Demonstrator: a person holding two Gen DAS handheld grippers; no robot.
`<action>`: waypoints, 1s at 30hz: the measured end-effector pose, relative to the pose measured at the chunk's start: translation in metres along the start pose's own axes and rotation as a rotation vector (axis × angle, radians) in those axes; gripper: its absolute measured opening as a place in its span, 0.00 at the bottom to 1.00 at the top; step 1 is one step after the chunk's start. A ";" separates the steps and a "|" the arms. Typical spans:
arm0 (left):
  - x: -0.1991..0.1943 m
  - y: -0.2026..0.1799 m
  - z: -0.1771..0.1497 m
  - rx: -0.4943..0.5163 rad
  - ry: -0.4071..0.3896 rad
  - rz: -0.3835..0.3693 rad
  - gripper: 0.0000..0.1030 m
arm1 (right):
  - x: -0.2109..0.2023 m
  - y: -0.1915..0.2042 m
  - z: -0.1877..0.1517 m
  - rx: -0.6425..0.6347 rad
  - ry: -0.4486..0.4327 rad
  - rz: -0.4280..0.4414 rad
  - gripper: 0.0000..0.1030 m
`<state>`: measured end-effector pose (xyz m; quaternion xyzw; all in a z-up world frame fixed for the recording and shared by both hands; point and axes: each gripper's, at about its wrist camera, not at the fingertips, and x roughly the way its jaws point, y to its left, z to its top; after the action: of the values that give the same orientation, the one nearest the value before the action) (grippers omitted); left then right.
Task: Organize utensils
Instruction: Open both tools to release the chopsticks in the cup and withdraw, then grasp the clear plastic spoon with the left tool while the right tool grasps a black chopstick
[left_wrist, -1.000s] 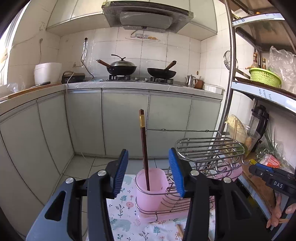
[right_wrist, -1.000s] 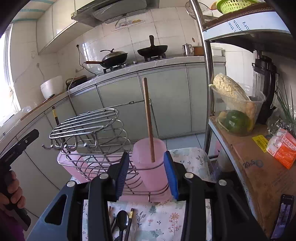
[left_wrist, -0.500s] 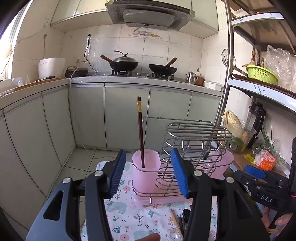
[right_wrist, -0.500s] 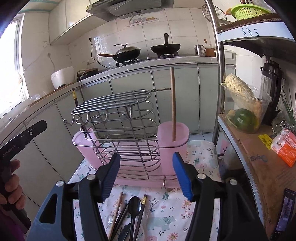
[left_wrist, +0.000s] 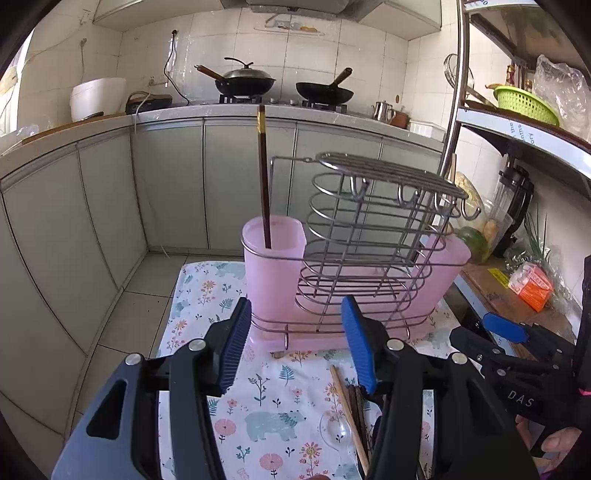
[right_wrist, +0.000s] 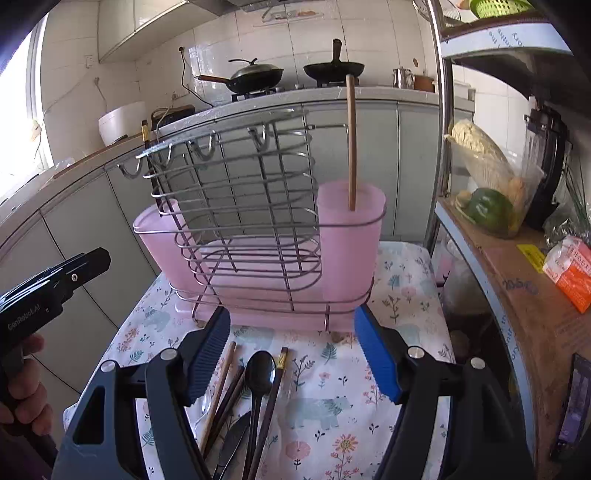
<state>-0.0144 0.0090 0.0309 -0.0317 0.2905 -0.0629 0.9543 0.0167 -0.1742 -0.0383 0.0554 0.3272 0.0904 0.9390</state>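
Right wrist view: the right gripper (right_wrist: 291, 354) hangs with jaws apart over loose utensils (right_wrist: 255, 398) on the floral cloth (right_wrist: 332, 406); the left gripper (left_wrist: 295, 350), also spread, faces the pink rack (left_wrist: 332, 258) holding a dark chopstick (left_wrist: 263, 177)

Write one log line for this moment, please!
left gripper: open, empty | right gripper: open, empty | chopsticks: one per pink cup | spoon: on cloth

Daylight is flooding in from a window (right_wrist: 22, 122) left of the jaws, blowing out to white. Glare is streaking the wall tiles (left_wrist: 207, 48) ahead. Soft shadows are lying under the rack (right_wrist: 258, 221). Fisheye is bending the cabinet fronts (left_wrist: 66, 221) at the edges; corners are vignetting black. Focus is holding sharp throughout.
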 end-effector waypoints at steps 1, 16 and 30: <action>0.003 -0.001 -0.004 -0.001 0.016 -0.007 0.49 | 0.003 -0.002 -0.003 0.006 0.013 0.001 0.66; 0.063 0.004 -0.077 -0.089 0.404 -0.113 0.49 | 0.036 -0.023 -0.036 0.095 0.187 0.052 0.64; 0.103 0.000 -0.088 -0.198 0.627 -0.170 0.22 | 0.059 -0.035 -0.045 0.205 0.315 0.173 0.46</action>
<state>0.0213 -0.0074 -0.0994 -0.1272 0.5709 -0.1204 0.8021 0.0382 -0.1939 -0.1148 0.1636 0.4713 0.1447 0.8545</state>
